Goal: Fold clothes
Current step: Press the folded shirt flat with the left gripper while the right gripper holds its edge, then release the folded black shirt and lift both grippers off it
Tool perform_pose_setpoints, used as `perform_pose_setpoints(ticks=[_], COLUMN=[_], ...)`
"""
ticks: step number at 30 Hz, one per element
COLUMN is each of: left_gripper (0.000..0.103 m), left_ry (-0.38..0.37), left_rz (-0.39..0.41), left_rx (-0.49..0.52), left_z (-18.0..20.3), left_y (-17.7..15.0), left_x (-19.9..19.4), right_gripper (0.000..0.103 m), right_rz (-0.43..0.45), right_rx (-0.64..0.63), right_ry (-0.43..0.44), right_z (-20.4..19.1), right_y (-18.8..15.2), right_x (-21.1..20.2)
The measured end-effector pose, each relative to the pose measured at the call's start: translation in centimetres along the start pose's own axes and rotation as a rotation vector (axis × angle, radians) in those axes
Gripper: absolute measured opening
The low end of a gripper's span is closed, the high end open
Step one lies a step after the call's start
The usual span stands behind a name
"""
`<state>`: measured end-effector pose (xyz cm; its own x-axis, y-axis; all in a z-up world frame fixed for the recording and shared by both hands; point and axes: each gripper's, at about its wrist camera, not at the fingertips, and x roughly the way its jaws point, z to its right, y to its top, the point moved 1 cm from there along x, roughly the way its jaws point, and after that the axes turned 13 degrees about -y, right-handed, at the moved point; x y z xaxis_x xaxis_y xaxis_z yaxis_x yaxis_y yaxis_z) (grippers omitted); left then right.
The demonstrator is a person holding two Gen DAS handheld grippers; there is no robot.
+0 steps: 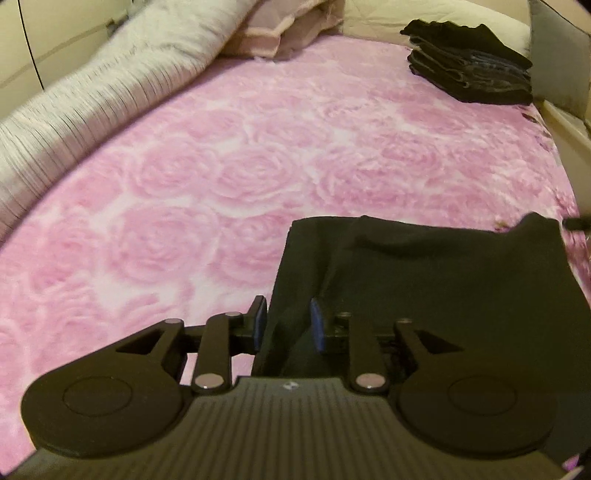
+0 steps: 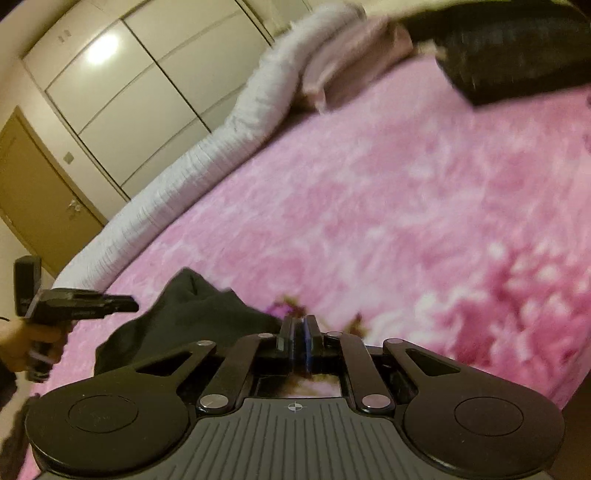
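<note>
On a bed spread with a pink rose-patterned blanket (image 1: pixel 229 155), we held a hand-held gripper in each hand over a dark garment (image 1: pixel 443 280) lying near the bed's edge. Our left hand-held gripper (image 1: pixel 288 323) pointed low and nearly level across the bed, its blue-padded fingers (image 1: pixel 260 321) parted part-way with a fold of the dark garment running up between them; we could not tell from the left wrist view whether the pads pressed the cloth or merely stood to either side of it. Our right hand-held gripper (image 2: pixel 299 341) was rolled to one side, so that the bed ran steeply slanted across its view, and its two fingers were drawn together with only a thin slit between the blue pads and nothing visibly held. From that right wrist view we saw the same garment bunched just left of the fingertips, and beyond it our left hand (image 2: pixel 27 345) wrapped around the handle of its gripper, held level above the blanket. A stack of folded dark clothes (image 1: pixel 472 70) sat at the far corner of the bed, well apart from the garment, beside a long rolled white quilt (image 1: pixel 85 110) and pinkish-brown pillows (image 1: pixel 288 33). Cream wardrobe doors (image 2: pixel 122 96) and a brown door (image 2: pixel 40 195) stood behind the bed.
</note>
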<state>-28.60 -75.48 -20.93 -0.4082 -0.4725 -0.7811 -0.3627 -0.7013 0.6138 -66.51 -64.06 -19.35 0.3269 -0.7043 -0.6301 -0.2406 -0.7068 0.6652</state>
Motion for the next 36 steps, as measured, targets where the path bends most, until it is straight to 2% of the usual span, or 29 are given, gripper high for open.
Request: perform_pose_setpoints(ticks=[2, 6, 8, 12, 14, 17, 18, 19, 20, 23, 25, 27, 30, 31, 32, 33, 36], left_gripper=[0.021, 0.021, 0.022, 0.022, 0.024, 0.024, 0.017, 0.006, 0.005, 0.004, 0.004, 0.003, 0.004, 0.004, 0.004, 0.005, 0.011], left_ry=[-0.028, -0.106, -0.146, -0.225, -0.235, -0.244, -0.231, -0.214, -0.199, -0.21, -0.176, -0.142, -0.092, -0.075, -0.058, -0.041, 0.009], left_rz=[0.019, 0.009, 0.001, -0.015, -0.01, 0.008, 0.013, 0.013, 0.011, 0.015, 0.016, 0.017, 0.018, 0.018, 0.018, 0.019, 0.02], left_rx=[0.019, 0.061, 0.082, 0.125, 0.125, 0.098, 0.088, 0.074, 0.059, 0.023, 0.026, 0.029, 0.033, 0.034, 0.036, 0.037, 0.042], left_z=[1.7, 4.2, 5.4, 7.9, 7.7, 6.4, 5.9, 5.4, 4.9, 3.9, 3.8, 3.7, 3.6, 3.6, 3.5, 3.5, 3.4], left_y=[-0.6, 0.1, 0.6, 1.4, 2.3, 3.6, 3.9, 4.1, 4.3, 4.1, 3.5, 3.0, 2.1, 1.8, 1.5, 1.2, 0.4], left_x=[-1.2, 1.5, 3.1, 6.2, 7.7, 9.1, 9.5, 9.8, 10.2, 10.3, 8.9, 7.5, 5.4, 4.7, 4.0, 3.4, 1.3], right_gripper=[0.008, 0.008, 0.009, 0.008, 0.008, 0.008, 0.009, 0.009, 0.009, 0.011, 0.011, 0.01, 0.003, 0.004, 0.018, 0.018, 0.023], right_rz=[0.027, -0.008, -0.051, -0.093, -0.089, -0.073, -0.068, -0.063, -0.058, -0.063, -0.085, -0.091, -0.073, -0.065, -0.053, -0.045, -0.051], right_rx=[-0.036, -0.13, -0.144, -0.097, -0.066, -0.1, -0.112, -0.123, -0.137, -0.192, -0.178, -0.126, -0.124, -0.129, -0.137, -0.134, -0.118], right_ry=[0.046, 0.138, 0.131, 0.059, 0.062, 0.05, 0.046, 0.042, 0.045, 0.114, 0.107, 0.084, 0.005, -0.038, -0.122, -0.149, -0.087], right_z=[-1.2, -4.4, -5.1, -3.5, -2.3, -2.5, -2.6, -2.6, -2.8, -4.3, -4.0, -2.6, -1.4, -1.2, -1.0, -0.8, -0.6], right_y=[-0.1, -0.9, -1.3, -1.7, -1.4, -1.1, -1.1, -1.0, -0.9, -1.0, -1.0, -0.5, 0.1, 0.3, 0.5, 0.7, 0.6], right_x=[-1.2, 0.1, 2.0, 4.9, 5.0, 4.4, 4.3, 4.1, 3.9, 4.5, 5.6, 6.1, 5.3, 4.9, 4.3, 3.6, 0.9])
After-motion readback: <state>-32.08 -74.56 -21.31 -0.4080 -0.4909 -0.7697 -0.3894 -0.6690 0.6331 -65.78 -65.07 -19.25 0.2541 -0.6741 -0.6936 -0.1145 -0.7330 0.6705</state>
